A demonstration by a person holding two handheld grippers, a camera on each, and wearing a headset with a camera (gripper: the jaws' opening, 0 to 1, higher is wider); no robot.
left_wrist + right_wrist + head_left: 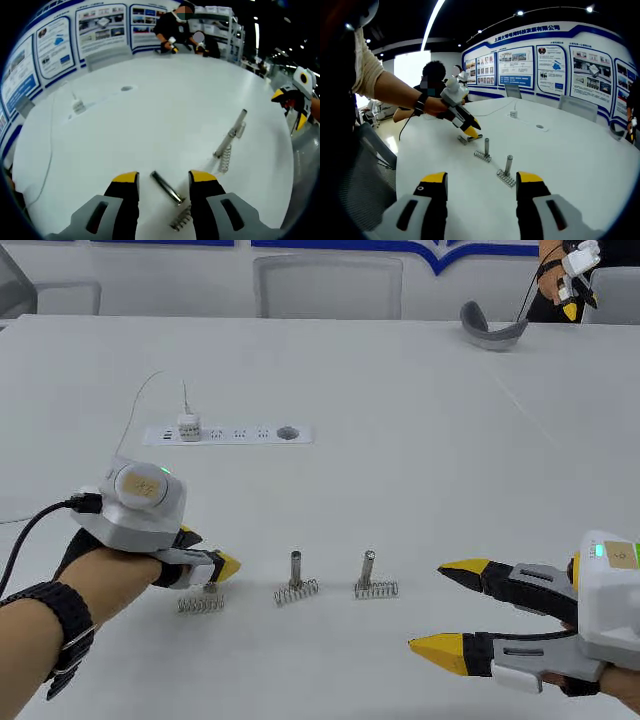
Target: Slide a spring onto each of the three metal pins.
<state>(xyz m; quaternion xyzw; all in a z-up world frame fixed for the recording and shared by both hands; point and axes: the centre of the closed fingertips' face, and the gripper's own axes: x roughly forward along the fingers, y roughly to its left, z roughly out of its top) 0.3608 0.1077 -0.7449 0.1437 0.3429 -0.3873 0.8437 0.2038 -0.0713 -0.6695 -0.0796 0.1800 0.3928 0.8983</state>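
A broad white table (420,430) reaches toward a white wall, with a grey chair (327,285) at its far edge. A white power strip (228,434) lies on the table, trailing a thin cord. Blue-framed posters (545,57) line the wall, and a strip light (432,22) glows on the dark ceiling.

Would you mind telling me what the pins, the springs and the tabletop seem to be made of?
The pins look like bare metal: grey, with a dull sheen. The springs seem to be steel wire: thin, bright coils. The tabletop looks like smooth white laminate or painted board, faintly glossy; I cannot tell which.
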